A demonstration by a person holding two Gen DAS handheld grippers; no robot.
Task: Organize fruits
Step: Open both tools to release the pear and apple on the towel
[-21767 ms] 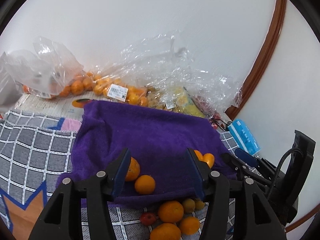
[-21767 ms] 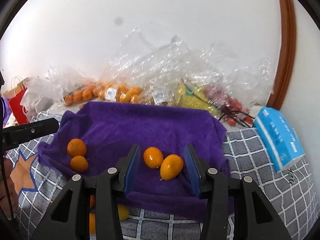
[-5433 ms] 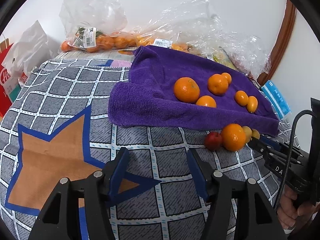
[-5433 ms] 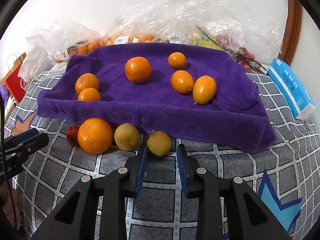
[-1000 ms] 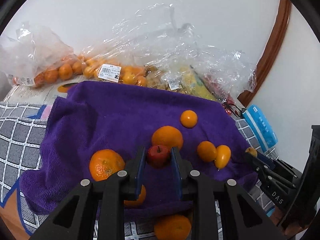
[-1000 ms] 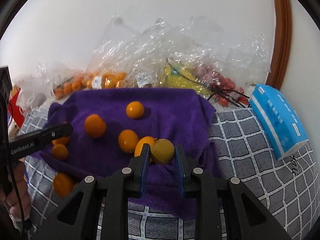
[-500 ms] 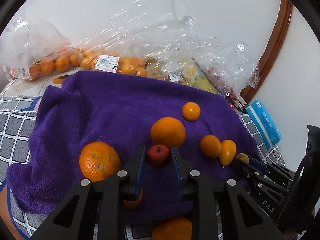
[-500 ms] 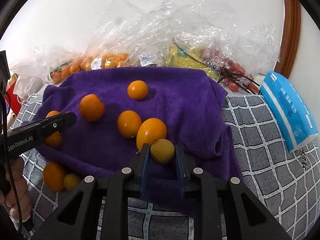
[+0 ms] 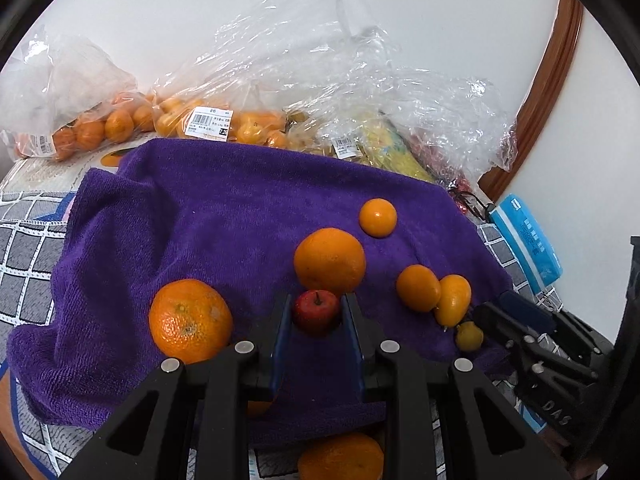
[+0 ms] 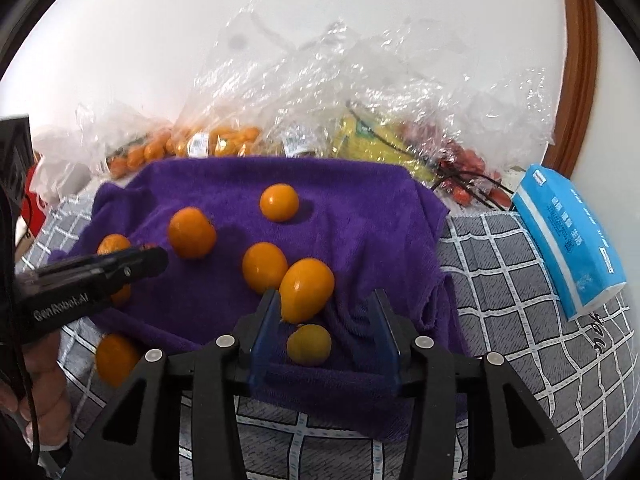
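Left gripper: jaws closed on the small round red apple with a short stem, pads pressing both flanks, stem up; the apple hangs low over the near part of the rumpled purple terry towel, just in front of a large smooth orange and to the right of a large pebbled orange. Right gripper: jaws have just been opening and now stand apart, with the small dull-yellow round fruit lying on the towel between them, touching neither pad, nearer the left one. It sits right at the foot of an oval orange-yellow fruit whose long axis tilts up and to the right, away from the jaws. Judgement: the yellow fruit looks delivered, so the right hand needs to back straight off; the apple is the next thing to set down, and the open cloth lies ahead and left of the left jaws. One orange remains off the towel on the grey grid-patterned cover, nearer the left hand. Clear plastic bags of produce sit behind.
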